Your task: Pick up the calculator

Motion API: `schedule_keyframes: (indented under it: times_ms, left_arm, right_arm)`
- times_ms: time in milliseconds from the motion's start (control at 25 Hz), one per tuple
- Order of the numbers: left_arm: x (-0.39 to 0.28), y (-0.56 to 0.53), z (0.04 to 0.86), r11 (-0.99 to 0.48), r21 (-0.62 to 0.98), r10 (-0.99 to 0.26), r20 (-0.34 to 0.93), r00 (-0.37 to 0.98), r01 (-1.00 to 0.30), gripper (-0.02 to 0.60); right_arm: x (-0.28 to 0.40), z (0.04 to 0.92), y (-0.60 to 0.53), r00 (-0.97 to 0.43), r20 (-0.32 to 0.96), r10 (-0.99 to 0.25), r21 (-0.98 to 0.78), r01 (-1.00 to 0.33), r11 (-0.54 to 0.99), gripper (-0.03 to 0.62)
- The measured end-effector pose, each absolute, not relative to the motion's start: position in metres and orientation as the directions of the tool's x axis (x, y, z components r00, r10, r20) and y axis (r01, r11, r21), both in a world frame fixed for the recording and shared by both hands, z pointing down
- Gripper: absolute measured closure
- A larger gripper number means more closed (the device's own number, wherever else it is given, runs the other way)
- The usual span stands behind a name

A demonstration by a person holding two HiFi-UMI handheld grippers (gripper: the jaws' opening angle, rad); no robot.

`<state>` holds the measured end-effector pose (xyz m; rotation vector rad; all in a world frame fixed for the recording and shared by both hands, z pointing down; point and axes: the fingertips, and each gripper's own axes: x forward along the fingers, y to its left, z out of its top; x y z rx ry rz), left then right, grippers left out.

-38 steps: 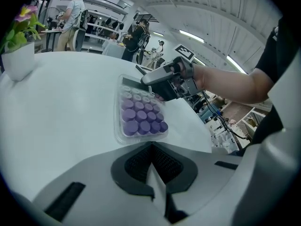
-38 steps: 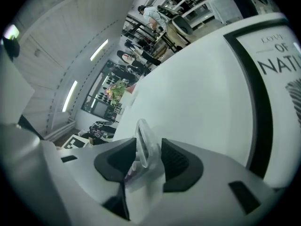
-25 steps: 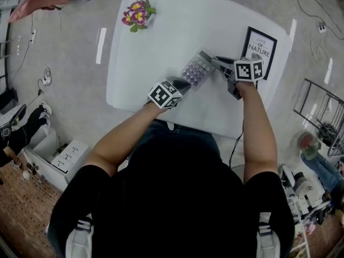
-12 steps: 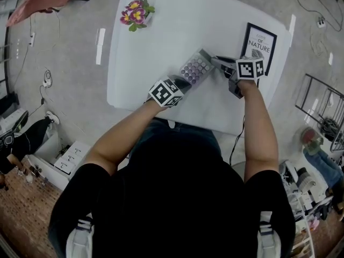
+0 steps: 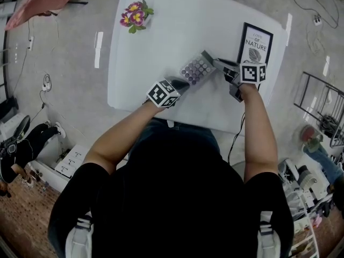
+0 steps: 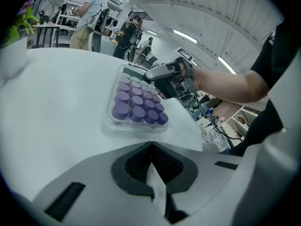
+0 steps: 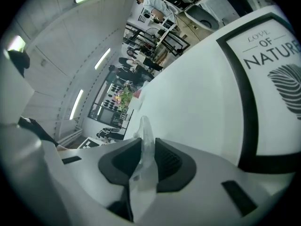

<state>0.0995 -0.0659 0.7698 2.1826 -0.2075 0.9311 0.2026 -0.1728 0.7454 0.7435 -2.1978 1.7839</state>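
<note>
The calculator, a clear-cased slab with purple round keys, lies on the white table between the two grippers. My right gripper is shut on its far right end. In the right gripper view the clear casing edge stands pinched between the dark pads. My left gripper sits at the calculator's near left end, jaws together and holding nothing. In the left gripper view the keys lie just ahead of the left gripper, and the right gripper clamps the far end.
A framed "Love of Nature" print lies flat just right of the right gripper, large in the right gripper view. A pot of pink and yellow flowers stands at the table's far left corner. The table's near edge runs just below the grippers.
The right gripper's marker cube has shifted slightly to the right. The calculator and the left gripper stay where they were.
</note>
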Motion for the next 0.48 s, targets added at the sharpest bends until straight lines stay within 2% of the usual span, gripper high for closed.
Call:
schedule_keyframes:
  times_ms: [480]
  left_arm:
    - [0.074, -0.081, 0.738, -0.752, 0.538, 0.113, 0.675, 0.729, -0.381, 0.565]
  right_arm:
    - [0.214, 0.68, -0.18, -0.828, 0.425, -0.366, -0.834, -0.515, 0.197, 0.493]
